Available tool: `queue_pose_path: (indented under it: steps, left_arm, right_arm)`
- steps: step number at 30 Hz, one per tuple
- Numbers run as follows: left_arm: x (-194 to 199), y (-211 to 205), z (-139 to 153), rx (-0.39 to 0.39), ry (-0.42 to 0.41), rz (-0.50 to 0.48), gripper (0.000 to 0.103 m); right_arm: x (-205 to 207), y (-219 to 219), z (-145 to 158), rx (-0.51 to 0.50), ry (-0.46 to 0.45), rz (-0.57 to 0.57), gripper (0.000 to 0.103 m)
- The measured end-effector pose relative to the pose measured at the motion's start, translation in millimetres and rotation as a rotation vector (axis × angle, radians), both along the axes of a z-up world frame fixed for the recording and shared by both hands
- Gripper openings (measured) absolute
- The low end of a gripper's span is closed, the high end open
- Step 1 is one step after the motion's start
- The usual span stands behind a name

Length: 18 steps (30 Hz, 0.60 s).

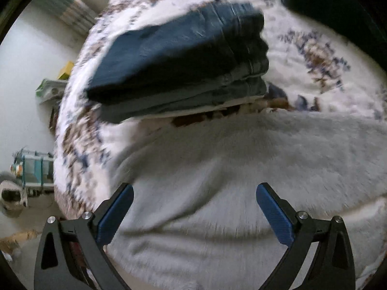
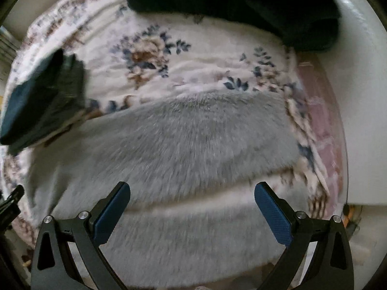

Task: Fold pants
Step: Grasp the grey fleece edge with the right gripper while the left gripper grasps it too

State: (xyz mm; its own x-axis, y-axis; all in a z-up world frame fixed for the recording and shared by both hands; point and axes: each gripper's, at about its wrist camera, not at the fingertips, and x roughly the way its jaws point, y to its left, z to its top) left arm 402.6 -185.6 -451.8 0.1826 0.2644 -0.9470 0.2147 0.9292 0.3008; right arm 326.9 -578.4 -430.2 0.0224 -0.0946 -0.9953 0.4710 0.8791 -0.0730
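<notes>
**Folded jeans stacked on a floral bed, both grippers spread above a grey fleece**

The surface is a bed covered with a white floral bedspread (image 1: 312, 55) printed in blue and brown. A grey fluffy blanket (image 1: 217, 169) lies across the near part of it, its pile smeared by motion blur. At the far end sits a heap of dark green fabric (image 2: 266, 7), possibly a blanket or pillow; its exact kind is unclear. Pale walls surround the bed.

The left wrist view alone shows the room to the bed's left: a light floor, a yellow box (image 1: 65, 70), a green and white package (image 1: 49, 90), and a teal framed object (image 1: 33, 169) lower down, too blurred to name. The right wrist view alone shows the bed's right edge with a pink checked sheet (image 2: 324, 130) below the bedspread, and a white wall (image 2: 362, 96) beyond it. The tip of a black tool shows at that view's left edge.

The pants (image 1: 183, 65) are a stack of folded blue jeans lying on the bedspread just past the blanket's far edge. The left gripper (image 1: 194, 193) has its jaws spread wide, holding nothing, with the stack ahead and slightly left. The right gripper (image 2: 192, 191) is likewise spread and empty, and the stack sits far off to its left, well apart.
</notes>
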Motion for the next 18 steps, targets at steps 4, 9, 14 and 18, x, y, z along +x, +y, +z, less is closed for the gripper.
queue_pose_path:
  steps: [4,9,14,18]
  left_arm:
    - [37,-18,-70,0.029,0.073,-0.079,0.101]
    - [57,-51,-127,0.082,0.131,-0.305,0.1]
    - [53,-70,-152,0.104,0.173,-0.539,0.083]
    - [54,-66,-143,-0.018,0.232,-0.569,0.03]
  right_arm:
    - [52,-14,-90,0.017,0.099,0.09,0.103]
    - [96,0,-161,-0.005,0.195,0.318,0.103]
    - [131,27,-203,-0.116,0.261,0.601,0.103]
    - [146,37,-227,-0.063,0.295,0.67,0.073]
